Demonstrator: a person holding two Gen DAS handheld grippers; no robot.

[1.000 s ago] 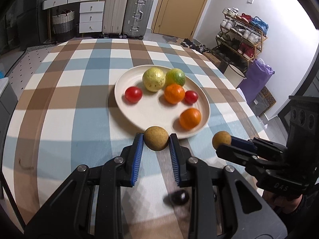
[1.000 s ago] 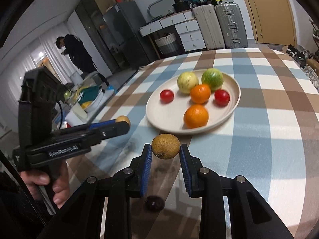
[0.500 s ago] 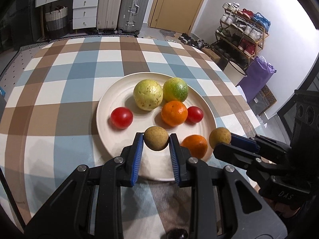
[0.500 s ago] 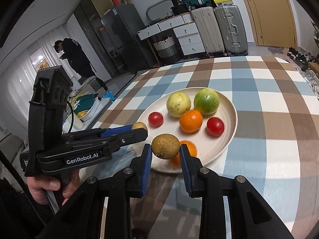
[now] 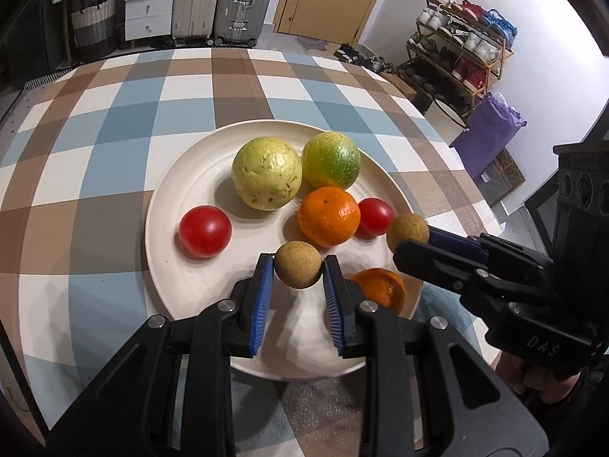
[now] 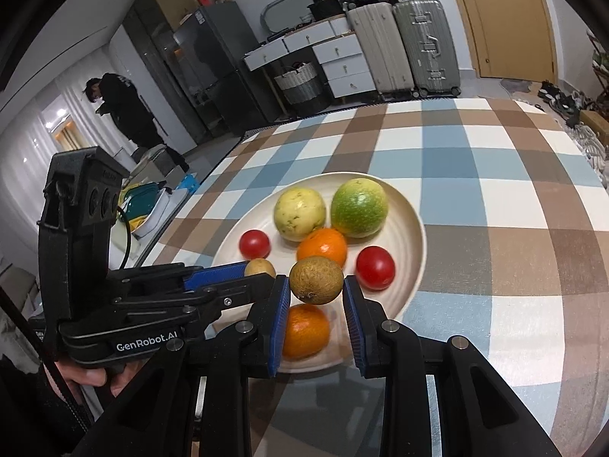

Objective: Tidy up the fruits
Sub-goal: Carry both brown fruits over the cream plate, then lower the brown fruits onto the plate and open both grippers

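2 claws [image 5: 298, 270] [image 6: 316, 281], each gripping a brown fruit [image 5: 298, 269] [image 6: 316, 280], bystander [image 6: 118, 106] right view only

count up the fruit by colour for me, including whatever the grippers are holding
Red: 2
Orange: 2
Yellow-green: 1
Green: 1
Brown: 2, one in the left gripper, one in the right gripper
Total: 8

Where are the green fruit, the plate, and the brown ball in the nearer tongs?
green fruit [image 5: 331, 160], left wrist view, middle of its skin
plate [image 5: 182, 175], left wrist view, bare inner rim
brown ball [image 5: 298, 269], left wrist view, its center
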